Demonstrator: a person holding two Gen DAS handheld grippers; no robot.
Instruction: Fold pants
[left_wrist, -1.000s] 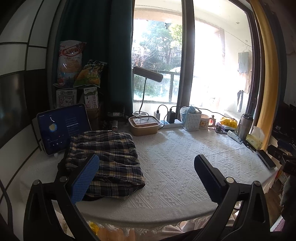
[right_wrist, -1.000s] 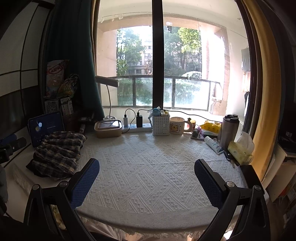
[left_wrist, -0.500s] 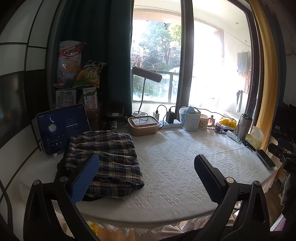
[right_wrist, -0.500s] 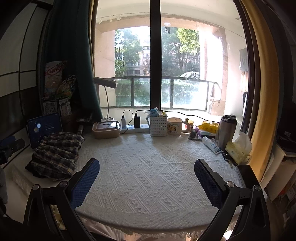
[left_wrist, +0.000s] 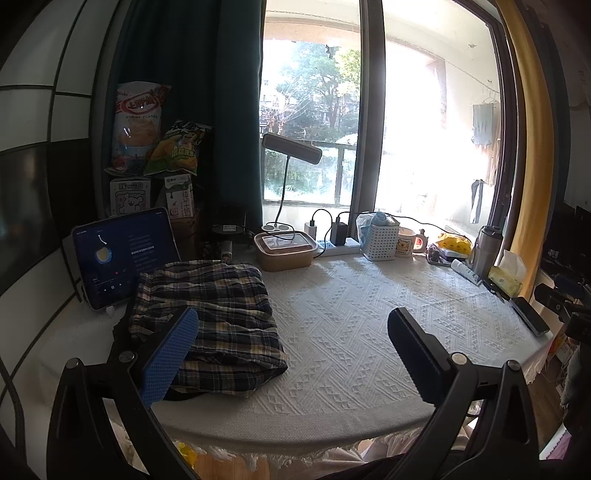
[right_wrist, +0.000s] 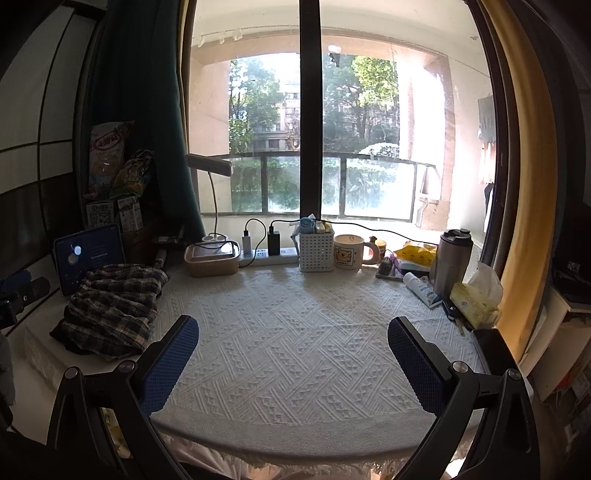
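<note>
Both the left gripper and right gripper hang with jaws spread, empty. Plaid pants sit bundled at 10 o'clock on the worktop. Soft, light, floppy; I'd pinch a near corner.

Pants on table, tablet behind

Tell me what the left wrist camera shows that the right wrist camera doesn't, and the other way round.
Only the left wrist view shows the black phone at the table's right edge. Only the right wrist view clearly shows the balcony railing and apartment building outside. Both show the folded plaid pants, tablet, white basket and open grippers.
</note>
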